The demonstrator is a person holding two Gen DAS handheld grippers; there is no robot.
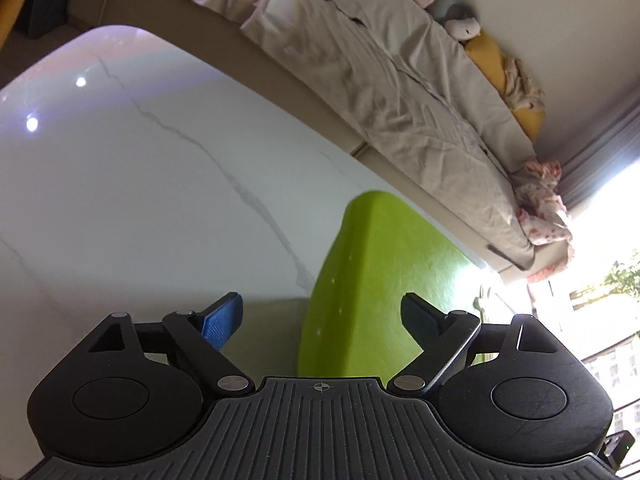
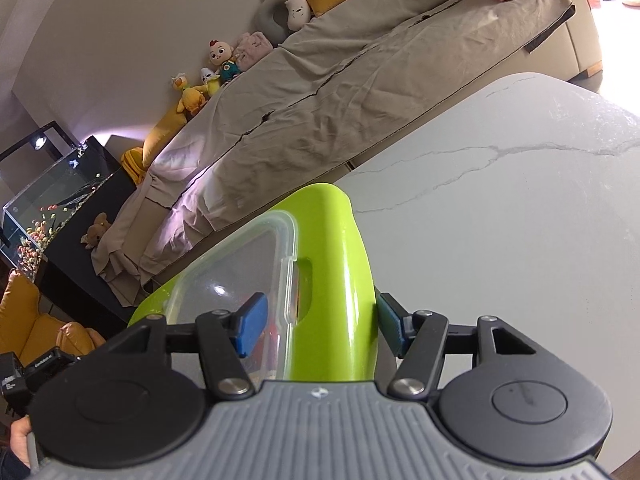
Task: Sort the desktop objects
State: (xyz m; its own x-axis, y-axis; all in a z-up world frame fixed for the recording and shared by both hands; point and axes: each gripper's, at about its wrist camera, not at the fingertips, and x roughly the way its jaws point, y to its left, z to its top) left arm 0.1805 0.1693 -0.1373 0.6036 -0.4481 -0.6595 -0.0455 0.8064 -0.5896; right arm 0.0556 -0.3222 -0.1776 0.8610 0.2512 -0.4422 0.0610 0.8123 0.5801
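Behind right claw (image 2: 319, 330): bin (image 2: 340, 264) half-hidden

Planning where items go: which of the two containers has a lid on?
The clear plastic box with the snap-latch lid; the lime-green plastic bin around it is open-topped.
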